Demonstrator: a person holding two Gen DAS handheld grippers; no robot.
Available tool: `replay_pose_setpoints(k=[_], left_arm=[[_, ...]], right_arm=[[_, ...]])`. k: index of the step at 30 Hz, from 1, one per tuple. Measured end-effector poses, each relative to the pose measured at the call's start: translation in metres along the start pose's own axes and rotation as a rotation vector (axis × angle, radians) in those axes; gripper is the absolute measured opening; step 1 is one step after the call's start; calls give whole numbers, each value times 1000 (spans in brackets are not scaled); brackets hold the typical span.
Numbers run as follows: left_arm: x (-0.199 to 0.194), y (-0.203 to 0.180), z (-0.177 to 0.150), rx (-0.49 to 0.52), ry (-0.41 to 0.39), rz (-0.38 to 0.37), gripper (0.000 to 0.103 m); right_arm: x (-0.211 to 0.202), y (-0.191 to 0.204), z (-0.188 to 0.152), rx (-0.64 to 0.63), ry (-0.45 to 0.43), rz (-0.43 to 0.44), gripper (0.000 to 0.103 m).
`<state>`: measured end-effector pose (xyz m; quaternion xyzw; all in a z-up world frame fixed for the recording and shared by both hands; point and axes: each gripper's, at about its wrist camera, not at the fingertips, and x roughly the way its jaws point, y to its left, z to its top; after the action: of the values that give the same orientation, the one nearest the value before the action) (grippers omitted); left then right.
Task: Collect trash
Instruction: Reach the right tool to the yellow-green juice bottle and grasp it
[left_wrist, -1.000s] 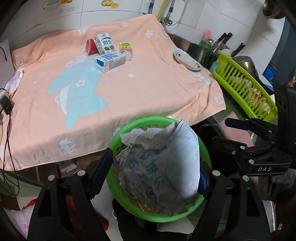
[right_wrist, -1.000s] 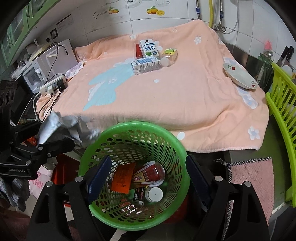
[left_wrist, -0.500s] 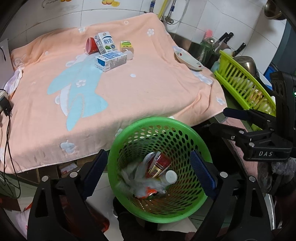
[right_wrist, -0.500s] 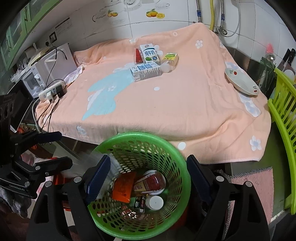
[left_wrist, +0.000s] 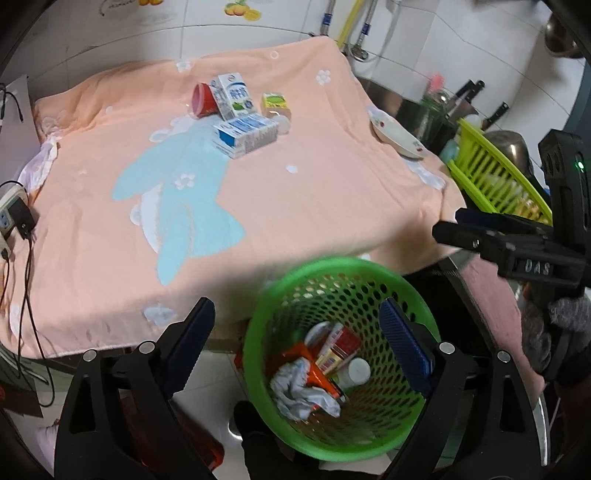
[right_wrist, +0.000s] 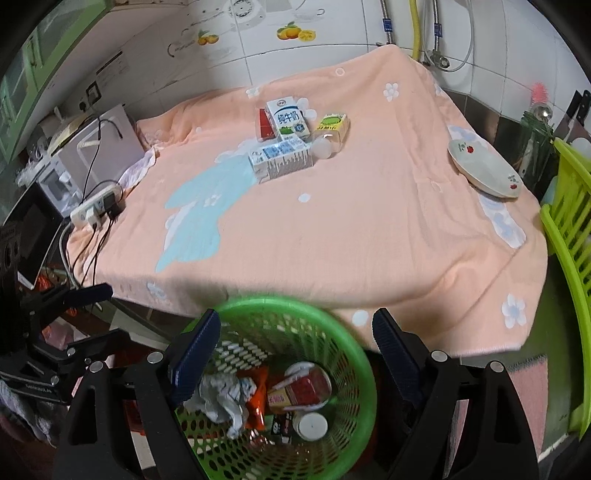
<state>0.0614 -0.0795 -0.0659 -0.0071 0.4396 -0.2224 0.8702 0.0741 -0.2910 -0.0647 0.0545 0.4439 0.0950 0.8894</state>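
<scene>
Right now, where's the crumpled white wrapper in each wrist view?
Left wrist: wrapper lies at the bottom of the green basket, lower centre.
Right wrist: wrapper is in the basket, lower left of centre.
Shared landmark: the orange packet touching it.

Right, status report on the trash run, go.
Left gripper and right gripper open, empty. Crumpled wrapper in green basket. Cartons on towel, path unobstructed.
</scene>
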Motion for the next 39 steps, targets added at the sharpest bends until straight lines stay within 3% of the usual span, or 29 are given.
replay_pose_setpoints(k=[11,24,39], left_arm=[[11,42,28,-40,-16,32,89],[29,90,51,-35,-13,59,88],[56,135,73,-48,32,53,88]], right_arm=[[48,-10,102,30,3,-2,81],[157,-24,228,91,51,-60,76],[265,-46,304,193,122,-130,69]])
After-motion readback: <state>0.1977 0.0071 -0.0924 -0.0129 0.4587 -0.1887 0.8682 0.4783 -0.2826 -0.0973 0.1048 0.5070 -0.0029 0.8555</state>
